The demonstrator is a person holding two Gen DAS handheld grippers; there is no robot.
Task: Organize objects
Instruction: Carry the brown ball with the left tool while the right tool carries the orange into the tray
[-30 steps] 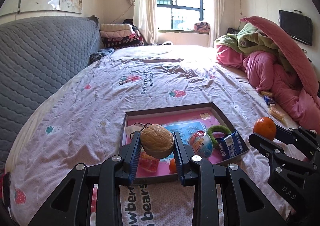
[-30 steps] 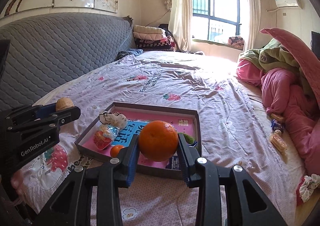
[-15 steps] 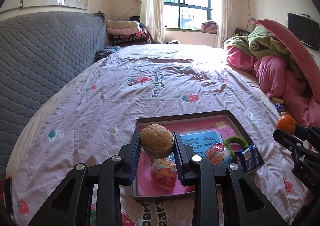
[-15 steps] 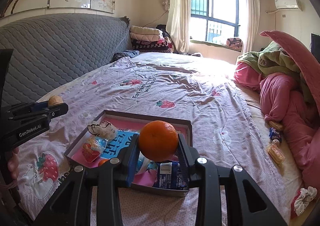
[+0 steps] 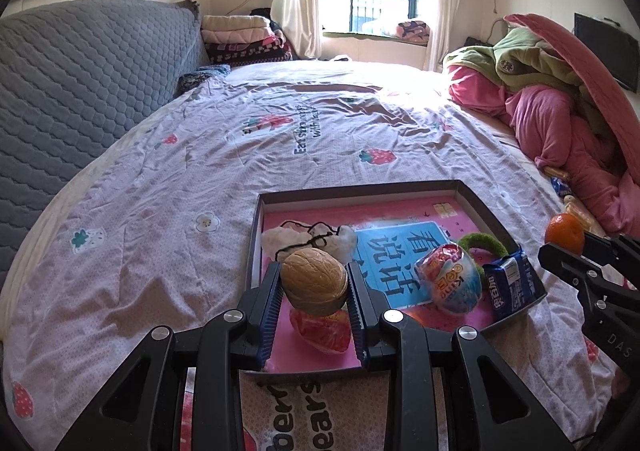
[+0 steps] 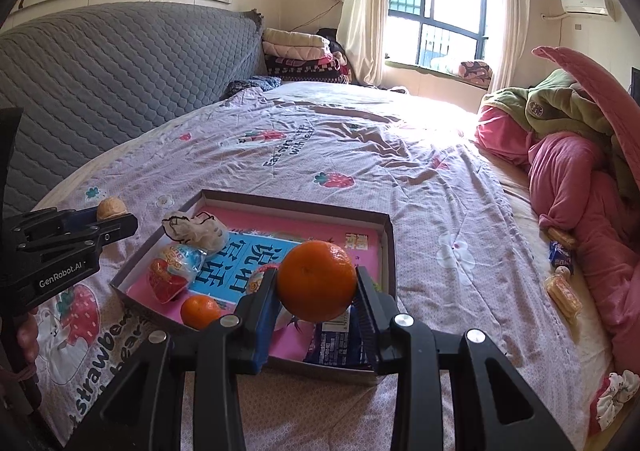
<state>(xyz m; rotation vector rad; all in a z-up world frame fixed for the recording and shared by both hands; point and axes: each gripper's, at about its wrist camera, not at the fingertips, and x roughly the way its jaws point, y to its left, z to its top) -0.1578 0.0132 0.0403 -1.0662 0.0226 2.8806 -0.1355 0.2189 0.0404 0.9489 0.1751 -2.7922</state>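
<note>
My left gripper (image 5: pixel 314 287) clamps a walnut (image 5: pixel 314 281), my right gripper (image 6: pixel 316 285) an orange (image 6: pixel 316 281), above the tray (image 6: pixel 384 251); either could roll out over its low rim.

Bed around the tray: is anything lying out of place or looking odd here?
Yes. A few snack packets lie loose on the sheet by the pink quilt, outside the tray. The rest sits in the tray, or is held: a walnut in the left gripper, an orange in the right gripper.
</note>
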